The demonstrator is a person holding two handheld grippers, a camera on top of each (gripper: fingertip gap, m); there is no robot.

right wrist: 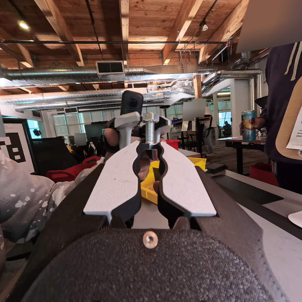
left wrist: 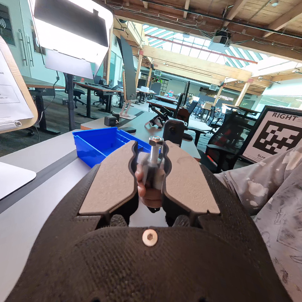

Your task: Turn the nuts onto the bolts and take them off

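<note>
A silver bolt stands upright with its hex head on top. My left gripper is shut on the bolt just under the head. In the right wrist view the bolt shows with a hex nut on the lower end of its thread. My right gripper is shut on that nut from below. The left gripper shows behind it, clamped at the bolt head. The right gripper's fingers show blurred beneath the bolt in the left wrist view.
A blue bin sits on the grey table ahead left. A yellow bin holding small nuts lies under the right gripper, with red bins behind. A person with a can stands at the right. A marker board stands to the right. The grippers are tip to tip, or close to it.
</note>
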